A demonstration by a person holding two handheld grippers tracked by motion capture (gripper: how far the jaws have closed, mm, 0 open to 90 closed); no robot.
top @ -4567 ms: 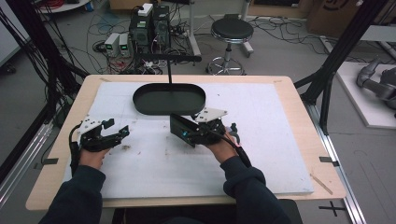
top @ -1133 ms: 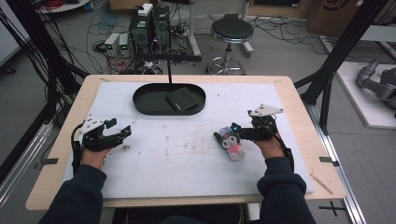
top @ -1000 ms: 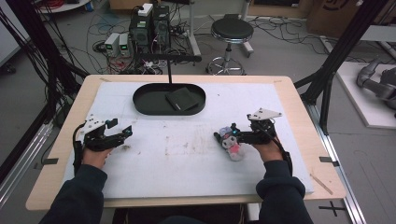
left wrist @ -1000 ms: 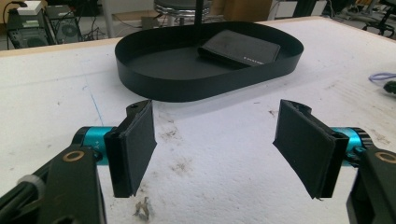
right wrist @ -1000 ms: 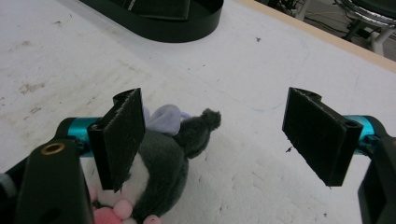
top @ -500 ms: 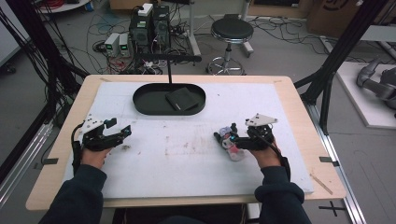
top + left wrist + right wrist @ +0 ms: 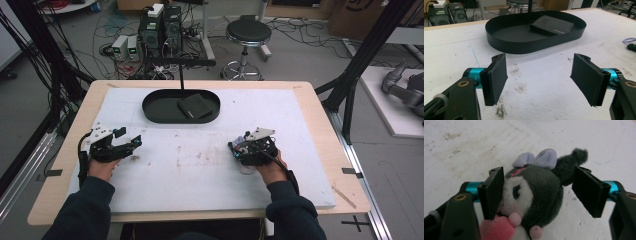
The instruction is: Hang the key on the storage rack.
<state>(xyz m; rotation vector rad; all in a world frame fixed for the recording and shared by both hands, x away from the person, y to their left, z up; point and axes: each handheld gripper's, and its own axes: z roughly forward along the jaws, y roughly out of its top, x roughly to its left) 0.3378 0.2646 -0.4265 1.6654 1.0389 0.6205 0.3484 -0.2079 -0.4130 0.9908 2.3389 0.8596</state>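
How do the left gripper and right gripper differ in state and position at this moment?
The left gripper has nothing between its open jaws, just bare white table; the right gripper has a plush toy between its jaws, one jaw touching the toy and the other apart from it. The left gripper points at the black tray; the right points down at the toy. Both sit low over the white table.

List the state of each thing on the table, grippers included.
Left gripper: jaws open, holding nothing, over the white mat.
Right gripper: jaws open around the plush toy, one jaw touching it.
Plush toy: lying on the mat.
Black tray: upright, holding a wallet.
Black wallet: closed, flat in the tray.
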